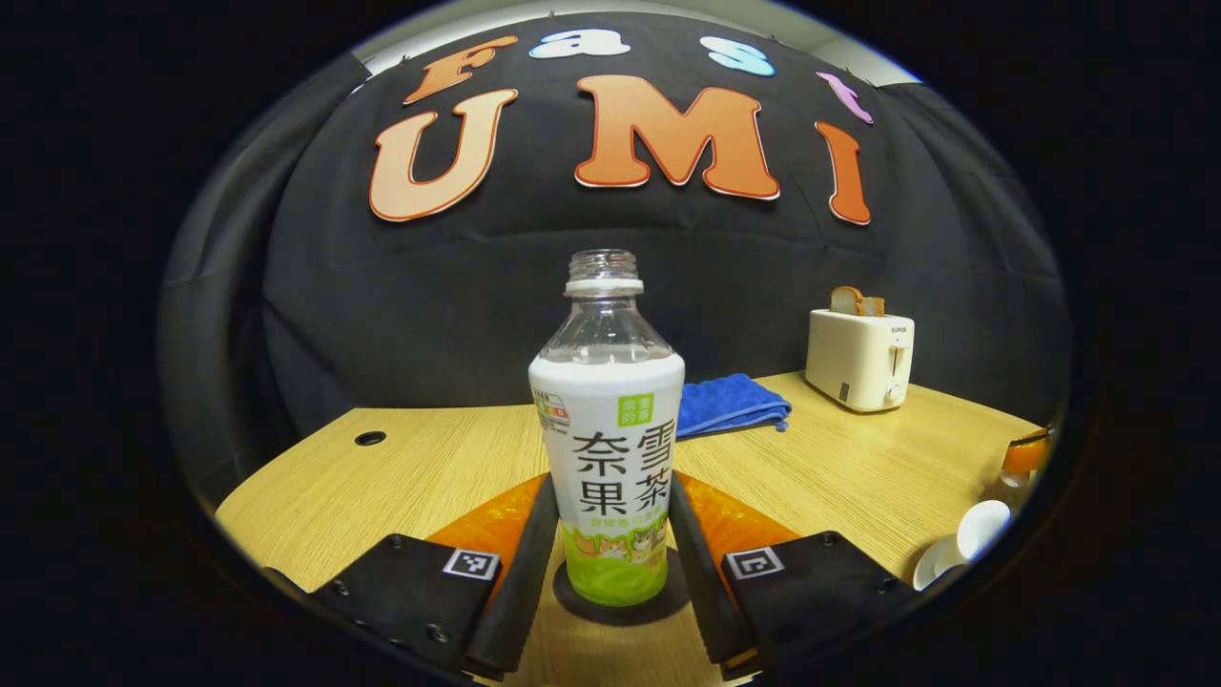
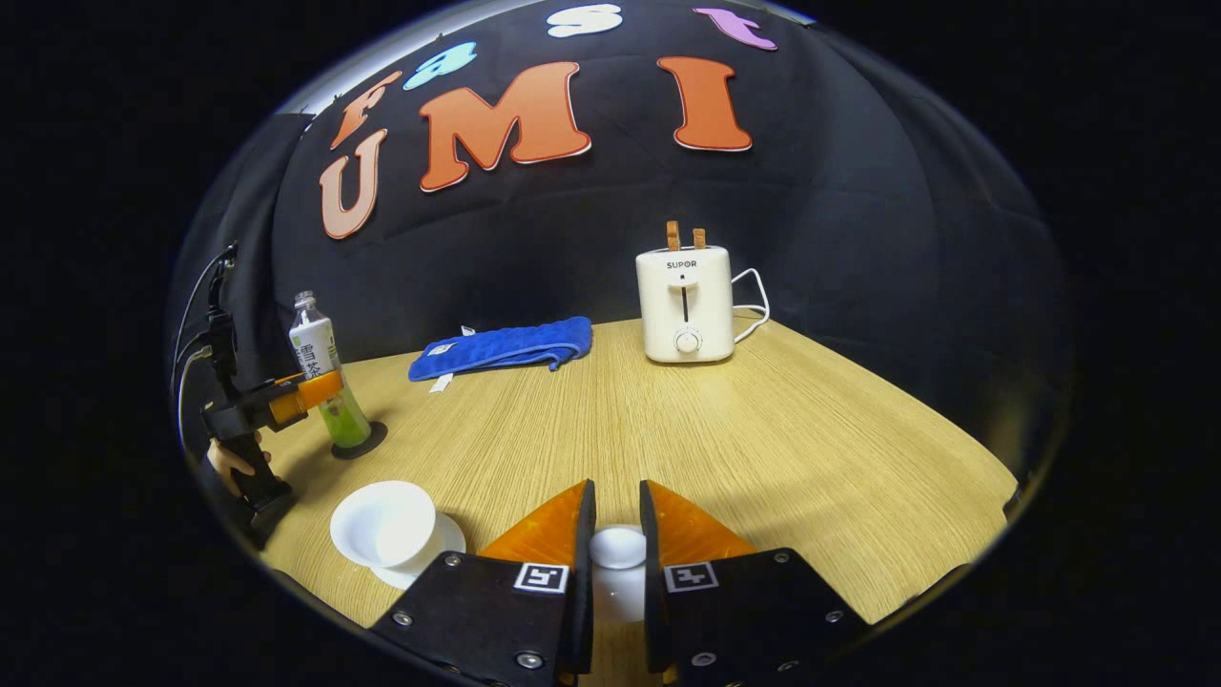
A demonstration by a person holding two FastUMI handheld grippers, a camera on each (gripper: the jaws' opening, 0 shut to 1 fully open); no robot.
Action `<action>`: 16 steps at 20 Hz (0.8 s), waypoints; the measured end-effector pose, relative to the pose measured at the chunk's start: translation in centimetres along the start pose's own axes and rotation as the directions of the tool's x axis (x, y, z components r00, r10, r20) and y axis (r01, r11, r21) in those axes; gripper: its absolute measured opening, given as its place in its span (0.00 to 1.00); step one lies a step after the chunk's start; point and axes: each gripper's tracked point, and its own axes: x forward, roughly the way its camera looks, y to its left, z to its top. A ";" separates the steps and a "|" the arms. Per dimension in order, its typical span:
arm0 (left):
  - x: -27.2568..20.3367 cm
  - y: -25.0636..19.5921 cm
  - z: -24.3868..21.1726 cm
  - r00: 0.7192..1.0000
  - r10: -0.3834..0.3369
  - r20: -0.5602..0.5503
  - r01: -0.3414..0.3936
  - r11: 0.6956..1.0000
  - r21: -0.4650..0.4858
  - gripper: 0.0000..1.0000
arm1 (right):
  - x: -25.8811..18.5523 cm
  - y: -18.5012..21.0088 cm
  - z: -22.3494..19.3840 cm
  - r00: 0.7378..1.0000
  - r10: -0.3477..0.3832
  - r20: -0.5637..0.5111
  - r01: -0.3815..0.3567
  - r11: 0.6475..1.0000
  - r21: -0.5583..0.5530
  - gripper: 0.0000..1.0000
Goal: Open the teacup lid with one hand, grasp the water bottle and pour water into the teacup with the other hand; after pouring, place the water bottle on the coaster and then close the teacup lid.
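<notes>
Here the left gripper (image 1: pixel 610 563) pinches the bottle (image 1: pixel 607 429) upright on the coaster (image 1: pixel 668 603); the right gripper (image 2: pixel 616 534) pinches the lid (image 2: pixel 617 548) beside the teacup (image 2: pixel 383 523).

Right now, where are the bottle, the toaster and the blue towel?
bottle (image 1: pixel 608 448): left gripper view, on its label.
toaster (image 2: pixel 686 305): right gripper view, on its front.
blue towel (image 2: pixel 503 348): right gripper view, on its folded top.

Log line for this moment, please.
left gripper: around bottle on coaster | right gripper: holding lid | teacup: open

Left gripper view hugs the bottle (image 1: pixel 610 448); right gripper view sits farther back — both face the toaster (image 2: pixel 685 303).
</notes>
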 end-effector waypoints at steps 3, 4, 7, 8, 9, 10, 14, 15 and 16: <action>0.0 0.2 -1.0 1.000 0.010 -0.019 -0.010 1.000 -0.003 0.70 | 0.0 0.0 0.1 1.000 -0.001 0.004 0.001 1.000 0.001 0.22; 0.0 0.2 -1.2 1.000 0.009 -0.023 -0.009 1.000 -0.004 0.70 | 0.0 0.0 0.0 1.000 -0.003 0.006 0.003 1.000 0.003 0.22; 0.0 0.2 -1.7 0.999 0.006 -0.032 -0.006 1.000 -0.008 0.74 | -0.1 0.0 0.1 1.000 -0.008 0.008 0.008 1.000 0.003 0.22; -0.3 0.2 -1.7 1.000 0.007 -0.030 -0.007 1.000 -0.009 0.81 | 0.0 0.0 0.1 1.000 -0.008 0.010 0.008 1.000 0.003 0.22; -0.3 0.2 -1.6 1.000 0.006 -0.027 -0.006 1.000 -0.010 0.84 | -0.1 0.0 0.1 1.000 -0.008 0.013 0.008 1.000 0.003 0.22; -0.5 0.1 -1.6 1.000 0.009 -0.022 -0.010 1.000 -0.014 0.87 | -0.1 0.0 0.2 1.000 -0.008 0.015 0.008 1.000 0.002 0.22; -2.1 -0.1 -1.7 1.000 0.016 -0.008 -0.016 0.999 -0.045 0.99 | -0.6 0.1 1.1 0.999 -0.016 0.049 0.017 1.000 -0.014 0.22; -2.7 0.0 -1.6 1.000 0.028 -0.004 -0.028 0.999 -0.047 0.99 | -0.8 0.3 1.5 0.998 -0.014 0.058 0.015 1.000 -0.007 0.22; -3.4 0.1 -1.4 0.999 0.036 0.005 -0.036 0.998 -0.048 0.96 | -1.0 0.7 1.9 0.998 -0.009 0.065 0.008 1.000 0.008 0.22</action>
